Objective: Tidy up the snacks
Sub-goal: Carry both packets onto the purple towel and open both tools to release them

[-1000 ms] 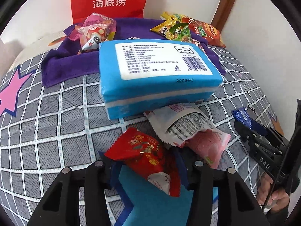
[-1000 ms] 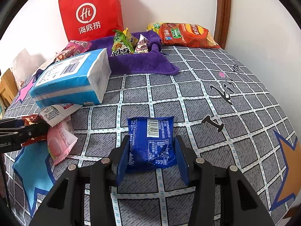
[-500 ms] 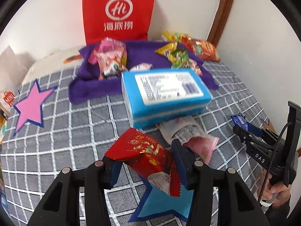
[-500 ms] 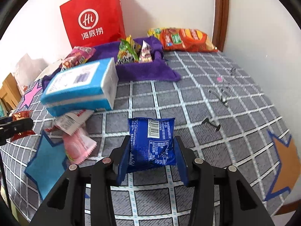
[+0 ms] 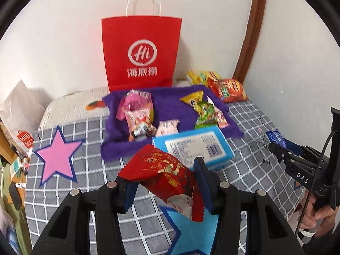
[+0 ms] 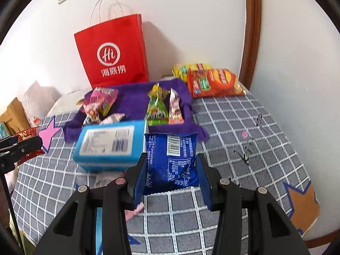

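Checked tabletop (image 5: 63,191) now sits lower in frame, since the left claw (image 5: 165,182) gripping a red packet (image 5: 170,176) and right claw (image 6: 170,170) gripping a blue packet (image 6: 171,159) have lifted, seemingly bound for the purple cloth (image 5: 170,104).

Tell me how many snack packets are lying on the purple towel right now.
5: a pink bag on the left of the purple towel, a small pink-white packet at its front, and yellow, green and pink packets on the right. The blue box may hide more.

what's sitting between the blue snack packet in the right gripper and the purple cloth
In the right wrist view, only the right end of the blue tissue pack and bare checked bedcover lie between the blue snack packet and the purple cloth.
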